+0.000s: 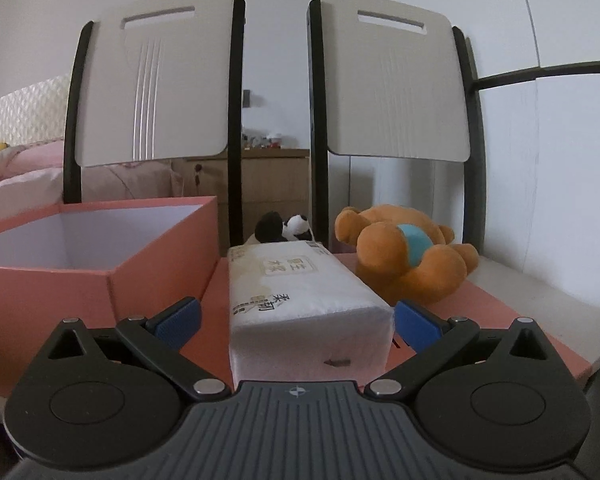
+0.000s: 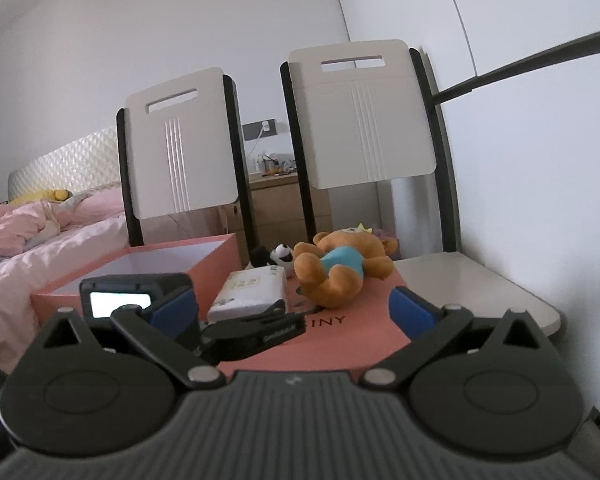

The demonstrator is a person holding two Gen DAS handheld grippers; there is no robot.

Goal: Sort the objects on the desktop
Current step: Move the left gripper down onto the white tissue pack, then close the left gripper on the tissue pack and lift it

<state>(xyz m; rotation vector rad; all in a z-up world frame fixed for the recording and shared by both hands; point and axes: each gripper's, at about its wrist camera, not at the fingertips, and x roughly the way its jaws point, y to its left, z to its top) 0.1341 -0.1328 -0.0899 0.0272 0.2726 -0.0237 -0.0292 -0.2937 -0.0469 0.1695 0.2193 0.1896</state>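
A white tissue pack (image 1: 300, 292) lies on a pink lid (image 1: 500, 320) between the fingers of my open left gripper (image 1: 296, 320); the right blue pad is at its side, the left pad stands apart. An orange teddy bear (image 1: 408, 252) lies on the lid to the right, a small panda toy (image 1: 284, 228) behind the pack. An open pink box (image 1: 100, 264) stands at the left. In the right wrist view my right gripper (image 2: 296, 312) is open and empty above the lid (image 2: 340, 340), with the pack (image 2: 252, 288), bear (image 2: 340, 272), panda (image 2: 280, 256), box (image 2: 148, 276) and left gripper body (image 2: 140, 304) ahead.
Two white chair backs (image 1: 156, 80) (image 1: 396, 80) stand behind the table. A bed with pink bedding (image 2: 40, 232) is at the left and a wooden cabinet (image 2: 284, 200) behind. The white table edge (image 2: 480, 288) runs at the right.
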